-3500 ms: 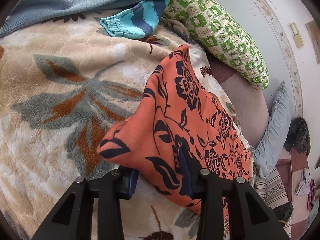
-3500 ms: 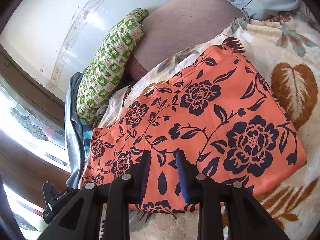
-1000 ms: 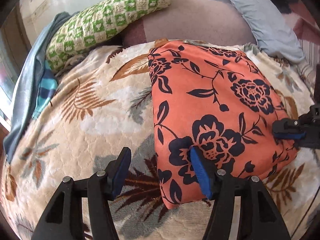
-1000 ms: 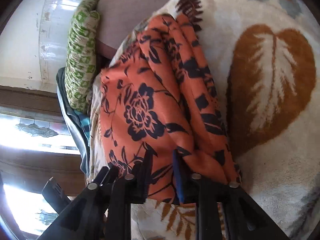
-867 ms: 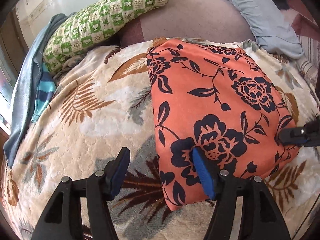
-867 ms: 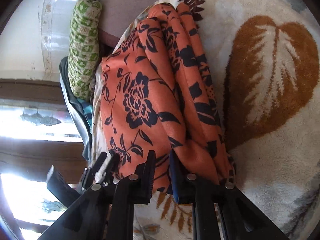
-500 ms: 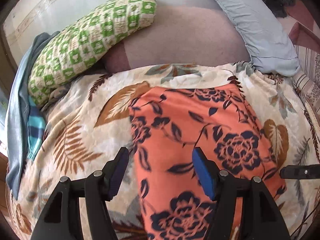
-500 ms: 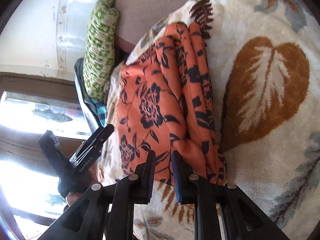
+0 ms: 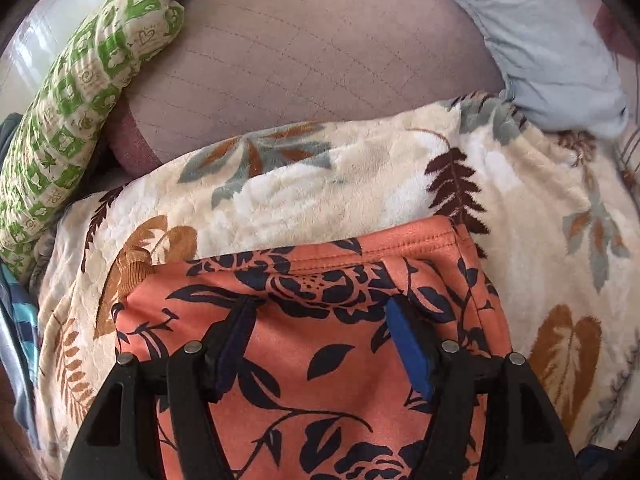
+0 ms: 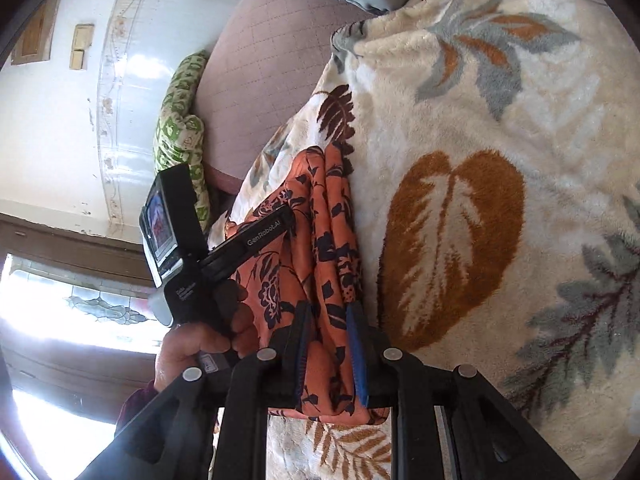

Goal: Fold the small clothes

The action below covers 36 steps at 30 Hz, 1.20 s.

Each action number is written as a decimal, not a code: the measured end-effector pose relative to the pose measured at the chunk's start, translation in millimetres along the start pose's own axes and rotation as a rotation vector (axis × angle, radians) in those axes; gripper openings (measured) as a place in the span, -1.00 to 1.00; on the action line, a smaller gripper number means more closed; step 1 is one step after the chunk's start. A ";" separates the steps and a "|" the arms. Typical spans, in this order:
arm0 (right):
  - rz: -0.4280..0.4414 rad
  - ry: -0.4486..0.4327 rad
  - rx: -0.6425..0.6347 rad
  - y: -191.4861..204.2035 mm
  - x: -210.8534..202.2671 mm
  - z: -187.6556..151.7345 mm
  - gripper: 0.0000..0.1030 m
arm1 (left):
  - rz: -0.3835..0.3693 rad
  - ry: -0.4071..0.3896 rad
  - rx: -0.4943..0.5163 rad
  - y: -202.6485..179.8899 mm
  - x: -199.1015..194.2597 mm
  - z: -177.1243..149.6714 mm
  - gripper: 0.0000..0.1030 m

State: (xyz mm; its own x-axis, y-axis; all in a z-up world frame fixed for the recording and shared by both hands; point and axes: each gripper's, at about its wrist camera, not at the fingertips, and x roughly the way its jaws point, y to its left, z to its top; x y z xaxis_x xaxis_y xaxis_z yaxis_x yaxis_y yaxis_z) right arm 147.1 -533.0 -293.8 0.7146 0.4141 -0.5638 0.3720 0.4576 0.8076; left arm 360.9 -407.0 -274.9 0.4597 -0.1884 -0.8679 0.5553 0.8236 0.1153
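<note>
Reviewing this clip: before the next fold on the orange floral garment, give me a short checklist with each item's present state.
1. Right tool holds the orange floral garment: ok, its pads are closed on the stacked edge layers.
2. Left tool free of cloth: ok, open above the garment, nothing between its pads.
3. Garment lies on the leaf-print blanket: ok, all that shows of it lies there.
4. Layers aligned at the far hem: not ok, one corner steps past the other in the left wrist view.
5. Green checked pillow out of the way: ok, off beside the blanket.
6. Near edge of the garment: cannot tell, hidden behind the tools.
</note>
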 end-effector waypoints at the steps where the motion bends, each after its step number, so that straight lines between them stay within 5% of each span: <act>1: 0.009 0.002 -0.011 3.0 -0.5 -1.2 -0.58 | -0.026 -0.026 -0.026 13.5 -8.8 -3.4 0.33; 6: 0.098 0.022 -0.069 25.5 6.1 -10.3 -0.58 | 0.037 -0.105 -0.108 81.6 -47.9 -15.9 0.39; 9: 0.132 0.066 -0.126 45.2 19.6 -20.2 -0.58 | 0.132 -0.021 -0.110 113.6 -33.0 -33.9 0.40; 11: 0.089 0.112 -0.161 54.2 32.9 -27.8 -0.58 | 0.146 0.054 -0.104 125.8 -15.1 -55.9 0.40; 15: -0.116 0.320 -0.154 37.8 78.5 -45.6 -0.61 | 0.160 -0.049 -0.077 122.0 -38.0 -87.0 0.41; 22: -0.051 0.213 -0.216 56.7 55.6 -41.0 -0.58 | 0.110 -0.187 0.019 94.8 -101.5 -150.9 0.47; 26: -0.116 0.261 -0.149 41.9 77.4 -40.2 -0.61 | 0.123 -0.089 0.062 81.2 -80.9 -188.9 0.69; 31: -0.160 0.236 -0.191 52.5 78.2 -43.6 -0.61 | 0.132 -0.128 0.071 77.7 -89.5 -190.2 0.69; 36: -0.078 0.184 -0.156 50.7 71.5 -37.8 -0.61 | 0.163 -0.148 0.087 71.4 -97.6 -191.9 0.69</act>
State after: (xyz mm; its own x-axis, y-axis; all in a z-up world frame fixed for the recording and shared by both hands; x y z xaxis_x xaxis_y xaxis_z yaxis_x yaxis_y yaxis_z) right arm 194.7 -450.5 -299.7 0.5622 0.5021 -0.6572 0.3161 0.6038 0.7317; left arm 222.7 -227.2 -274.7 0.6412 -0.1378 -0.7549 0.5201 0.8014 0.2954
